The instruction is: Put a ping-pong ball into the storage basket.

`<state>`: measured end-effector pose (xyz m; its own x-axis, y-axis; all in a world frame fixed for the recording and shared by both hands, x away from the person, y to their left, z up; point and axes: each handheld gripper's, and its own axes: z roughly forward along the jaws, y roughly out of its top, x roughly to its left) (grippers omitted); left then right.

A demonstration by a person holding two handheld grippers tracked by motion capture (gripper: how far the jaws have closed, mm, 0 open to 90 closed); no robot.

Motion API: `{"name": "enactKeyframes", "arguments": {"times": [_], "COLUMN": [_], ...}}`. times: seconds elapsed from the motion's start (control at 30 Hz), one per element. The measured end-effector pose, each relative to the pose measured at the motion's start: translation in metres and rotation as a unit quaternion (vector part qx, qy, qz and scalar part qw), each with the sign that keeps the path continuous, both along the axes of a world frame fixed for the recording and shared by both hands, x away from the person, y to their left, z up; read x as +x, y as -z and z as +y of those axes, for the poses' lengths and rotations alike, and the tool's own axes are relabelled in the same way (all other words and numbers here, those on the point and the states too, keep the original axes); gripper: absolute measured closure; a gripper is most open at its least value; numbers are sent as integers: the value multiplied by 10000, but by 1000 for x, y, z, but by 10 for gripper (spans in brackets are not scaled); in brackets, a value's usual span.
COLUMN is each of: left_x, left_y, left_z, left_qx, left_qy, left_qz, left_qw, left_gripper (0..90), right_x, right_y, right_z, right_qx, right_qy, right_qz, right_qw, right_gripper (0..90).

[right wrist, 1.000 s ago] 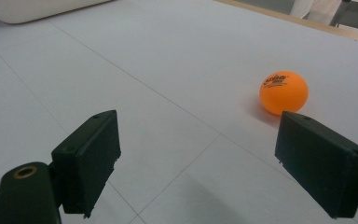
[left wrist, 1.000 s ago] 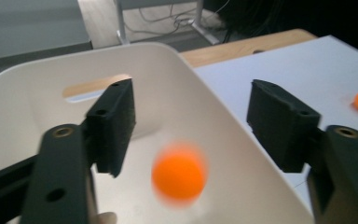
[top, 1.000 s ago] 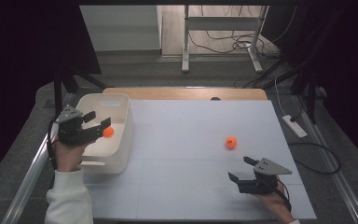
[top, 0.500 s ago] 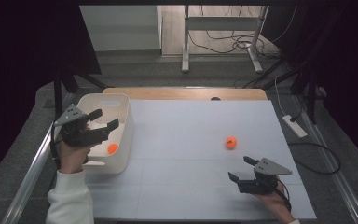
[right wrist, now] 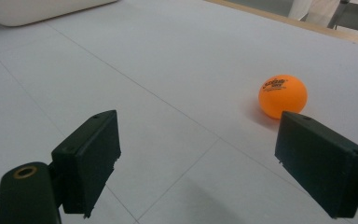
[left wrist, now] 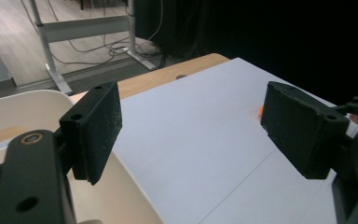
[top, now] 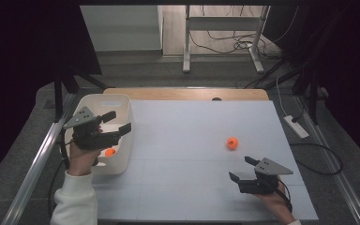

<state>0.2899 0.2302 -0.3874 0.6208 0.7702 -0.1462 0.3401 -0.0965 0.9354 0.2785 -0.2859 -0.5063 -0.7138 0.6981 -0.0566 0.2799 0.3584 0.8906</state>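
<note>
We find the left gripper (top: 116, 121) with its two black jaws spread wide and nothing between the pads; they have just been opening, and the ball that sat between them now lies below. In the left gripper view (left wrist: 191, 135) the gap between the pads frames bare table and a sliver of the bin's rim. This gripper hangs over the white rounded plastic bin (top: 122, 161) at the left edge of the table, its jaws pointing across the near right part of the bin. One small orange table-tennis ball (top: 109, 152) rests on the bin floor, partly hidden under the gripper body.

We find the right gripper (top: 243, 169) likewise with its jaws set wide apart and empty. It is held low over the near right part of the pale grey tabletop (top: 183, 154). In the right gripper view (right wrist: 196, 163) the pads stand clear of any object.

A second orange table-tennis ball (top: 232, 143), bearing a small printed mark (right wrist: 274, 84), lies loose on the tabletop ahead of the right gripper, near its jaws but apart from them. In the right gripper view it (right wrist: 282, 96) sits just beyond the right-hand pad. It is well apart from the bin.

A white sleeve (top: 75, 201) covers the person's left forearm.
</note>
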Motion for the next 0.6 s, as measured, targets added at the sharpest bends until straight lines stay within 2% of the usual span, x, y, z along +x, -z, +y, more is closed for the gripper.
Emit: {"name": "enactKeyframes", "arguments": {"times": [0.27, 0.6], "left_x": [3, 6], "left_y": [4, 9], "left_z": [-16, -28], "left_qx": [66, 154], "left_qy": [239, 385], "left_qz": [50, 104], "left_qw": [9997, 9991], "left_gripper": [210, 210], "right_x": [2, 0], "right_y": [0, -1], "right_z": [2, 2], "right_qx": [4, 15], "right_qy": [-23, -12], "right_qz": [3, 1], "right_qw": [10000, 10000], "right_gripper": [140, 140]}}
